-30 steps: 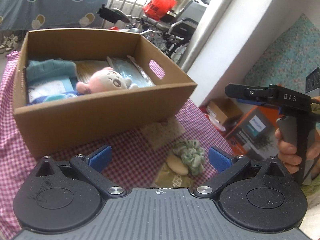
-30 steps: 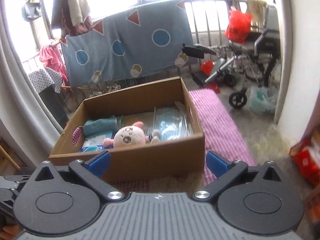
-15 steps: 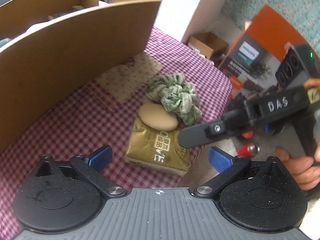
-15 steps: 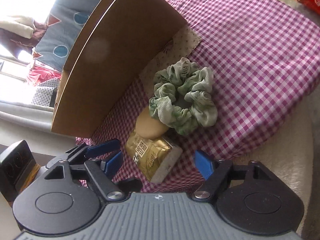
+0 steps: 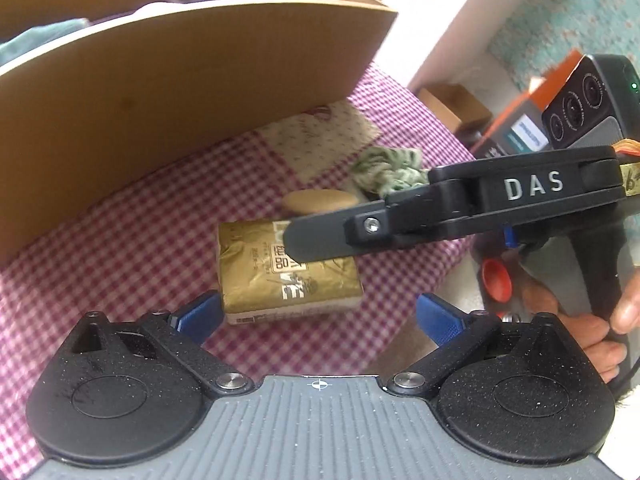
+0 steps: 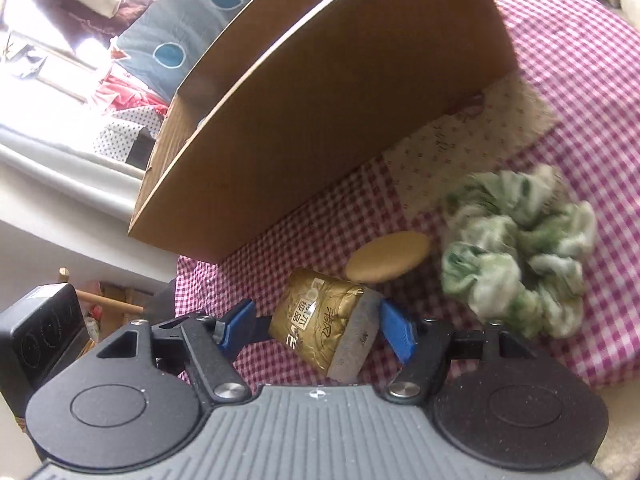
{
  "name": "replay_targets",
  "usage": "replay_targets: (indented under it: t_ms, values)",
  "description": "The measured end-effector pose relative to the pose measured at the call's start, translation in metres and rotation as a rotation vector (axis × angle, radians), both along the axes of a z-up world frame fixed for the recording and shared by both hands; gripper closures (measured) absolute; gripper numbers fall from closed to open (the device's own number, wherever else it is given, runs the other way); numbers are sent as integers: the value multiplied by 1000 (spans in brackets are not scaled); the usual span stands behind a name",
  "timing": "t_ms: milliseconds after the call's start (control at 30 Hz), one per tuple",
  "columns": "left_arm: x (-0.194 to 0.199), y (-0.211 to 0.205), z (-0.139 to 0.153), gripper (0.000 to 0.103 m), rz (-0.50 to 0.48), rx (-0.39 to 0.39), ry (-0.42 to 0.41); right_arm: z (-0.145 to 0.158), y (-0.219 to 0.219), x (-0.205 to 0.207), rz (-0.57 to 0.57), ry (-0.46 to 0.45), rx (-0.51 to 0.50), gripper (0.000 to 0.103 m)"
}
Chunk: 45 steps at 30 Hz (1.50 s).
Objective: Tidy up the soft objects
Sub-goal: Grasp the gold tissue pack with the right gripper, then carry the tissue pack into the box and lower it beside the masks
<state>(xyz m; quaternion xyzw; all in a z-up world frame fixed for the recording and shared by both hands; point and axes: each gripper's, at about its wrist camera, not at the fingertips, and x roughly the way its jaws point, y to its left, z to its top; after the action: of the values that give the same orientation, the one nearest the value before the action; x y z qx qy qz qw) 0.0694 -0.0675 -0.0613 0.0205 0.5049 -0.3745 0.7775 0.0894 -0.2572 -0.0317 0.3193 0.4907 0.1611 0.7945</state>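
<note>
Gold-foil tissue pack (image 6: 320,328) sitting between right hand-held gripper (image 6: 316,330) pads, jaws just closing, not yet pressing; light, squashy, slippery wrapper, so pinching long sides. Left hand-held gripper (image 5: 316,316) hanging wide at 6 o'clock.

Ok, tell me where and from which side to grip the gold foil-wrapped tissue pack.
Grip the gold foil-wrapped tissue pack across its two long flat sides, coming from its grey open end. It lies flat on the pink checked cloth, so those sides are parallel and exposed.
</note>
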Motion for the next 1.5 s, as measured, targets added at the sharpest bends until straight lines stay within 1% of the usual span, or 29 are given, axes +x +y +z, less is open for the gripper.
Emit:
replay_targets:
  t_ms: [67, 133, 200, 233, 300, 433, 500, 567, 700, 867, 1000, 1133, 1200, 1267, 1367, 1433, 1500]
  values:
    - [1, 9, -2, 1, 25, -16, 13, 2, 14, 10, 43, -25, -68, 35]
    - [4, 18, -5, 2, 47, -32, 39, 2, 26, 16, 78, -23, -134, 38]
    - [5, 24, -7, 3, 53, -53, 52, 0, 29, 16, 97, -20, -174, 43]
    - [6, 27, -7, 3, 53, -62, 55, 0, 28, 14, 101, -17, -186, 44]
    - [7, 30, -8, 3, 50, -72, 60, -2, 23, 15, 102, -12, -201, 51]
    - [11, 26, -6, 2, 47, -74, 60, -4, 23, 15, 94, -18, -215, 53]
    - [12, 25, -3, 2, 57, -72, 64, -1, 24, 14, 93, -28, -222, 56]
    - [13, 24, 4, 2, 73, -81, 48, 6, 25, 13, 94, -50, -222, 56]
    - [5, 31, 31, 2, 101, -111, -19, 31, 28, 9, 93, -138, -225, 56]
    - [-2, 33, 82, 2, 117, -141, -160, 79, 28, 5, 95, -302, -242, 56]
    - [10, 33, 119, 2, 128, -176, -228, 118, 23, 13, 100, -425, -264, 56]
    - [32, 25, 147, 1, 122, -192, -263, 148, 14, 35, 111, -482, -276, 56]
    - [51, 18, 151, 1, 117, -195, -245, 157, 7, 51, 115, -477, -272, 56]
    - [73, 12, 151, 1, 115, -204, -202, 161, 1, 72, 124, -454, -273, 56]
    - [104, 0, 138, 1, 131, -219, -103, 156, -10, 105, 144, -375, -259, 56]
    - [120, -4, 127, 1, 138, -229, -47, 146, -17, 127, 160, -310, -251, 56]
    - [131, -7, 111, 1, 143, -248, 27, 134, -24, 147, 175, -234, -239, 56]
